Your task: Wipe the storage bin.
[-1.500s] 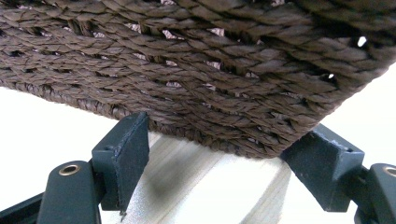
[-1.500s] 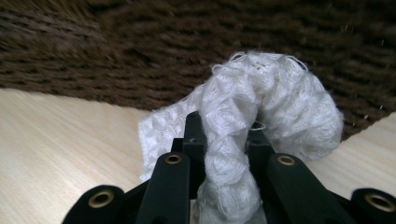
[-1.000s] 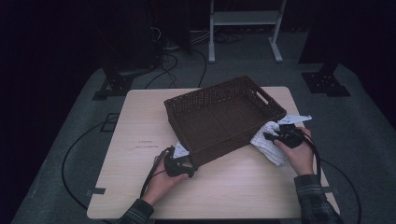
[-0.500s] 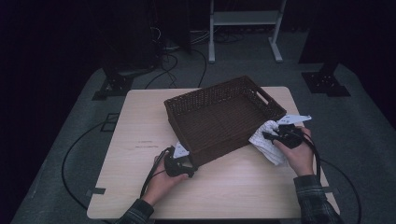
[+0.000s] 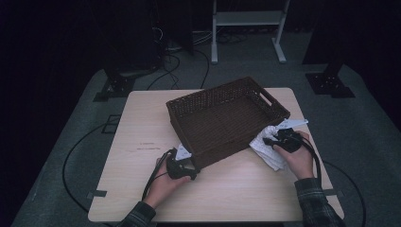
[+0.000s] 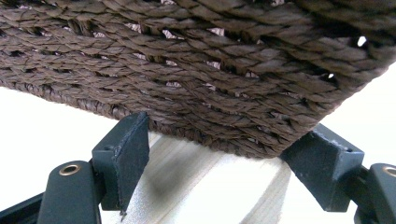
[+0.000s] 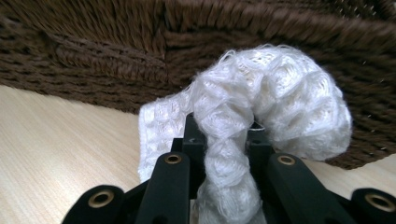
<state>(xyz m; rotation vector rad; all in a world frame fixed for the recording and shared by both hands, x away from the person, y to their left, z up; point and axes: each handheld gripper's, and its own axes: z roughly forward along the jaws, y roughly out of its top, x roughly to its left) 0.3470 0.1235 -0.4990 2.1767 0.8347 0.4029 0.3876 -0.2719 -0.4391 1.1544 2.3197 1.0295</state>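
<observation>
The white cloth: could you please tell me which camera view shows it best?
The right gripper view: the white cloth sits close, its weave clear, pinched in the right hand-held gripper. The high view shows it small beside the basket; the left gripper view shows basket weave.

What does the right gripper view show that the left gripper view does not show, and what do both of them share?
Right gripper view alone: a white waffle-weave cloth, pinched between the right gripper's shut black jaws, bunched up in front of the basket. Left gripper view alone: the left gripper's jaws standing wide open at the basket's lower corner, with nothing between them. Both: the dark brown woven wicker basket close up and the light wooden table under it.
</observation>
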